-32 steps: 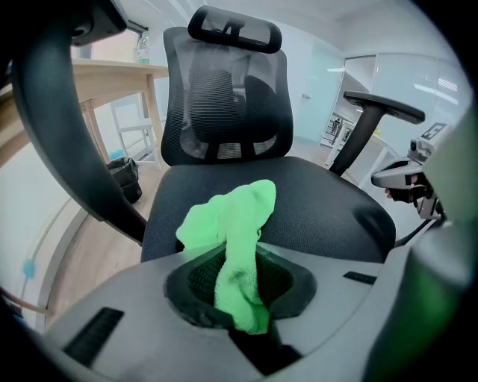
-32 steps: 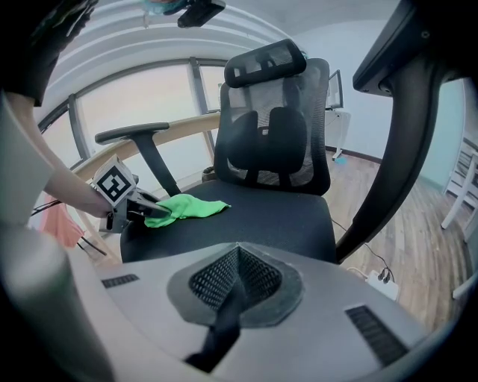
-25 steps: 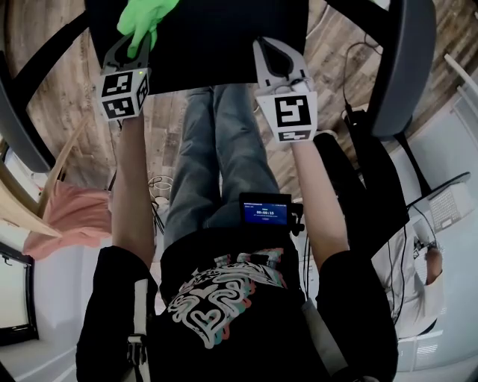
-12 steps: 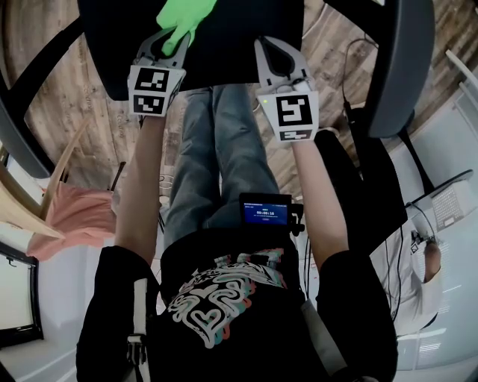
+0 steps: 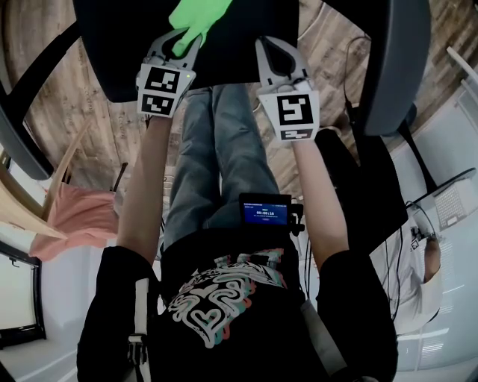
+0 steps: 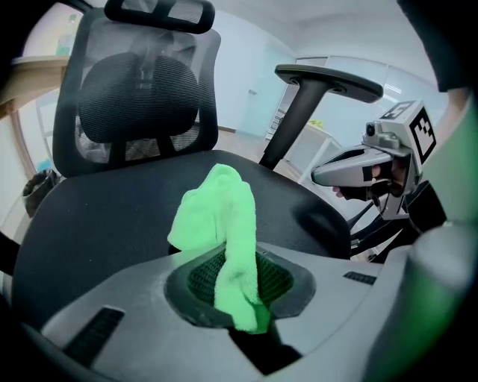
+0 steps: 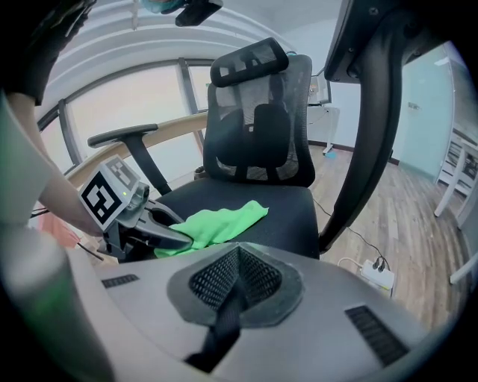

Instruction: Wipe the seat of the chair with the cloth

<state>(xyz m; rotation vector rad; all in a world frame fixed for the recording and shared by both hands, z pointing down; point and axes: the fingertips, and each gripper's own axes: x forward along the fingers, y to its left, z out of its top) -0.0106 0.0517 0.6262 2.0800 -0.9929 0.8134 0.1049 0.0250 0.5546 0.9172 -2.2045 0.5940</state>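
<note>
The green cloth (image 5: pixel 196 16) lay on the black seat (image 5: pixel 246 45) at the top centre of the head view, its far end cut off by the frame's upper edge. In the left gripper view the cloth (image 6: pixel 220 224) rose in a bunched fold at centre frame. Its lower end was pinched between the jaws of the left gripper (image 6: pixel 239 283), which were clamped on it, and the pinched part was out of sight. From the right gripper view the cloth (image 7: pixel 216 222) spread flat across the seat (image 7: pixel 276 205), its near end hidden behind the left gripper (image 7: pixel 160 235) at centre left.

The right gripper (image 7: pixel 237 276) had its jaws together with nothing between them. It sat beside the left gripper (image 5: pixel 175 45) at the seat's front edge in the head view. The mesh backrest (image 7: pixel 258 127) stood behind the seat, and an armrest (image 6: pixel 328 78) showed at upper right.
</note>
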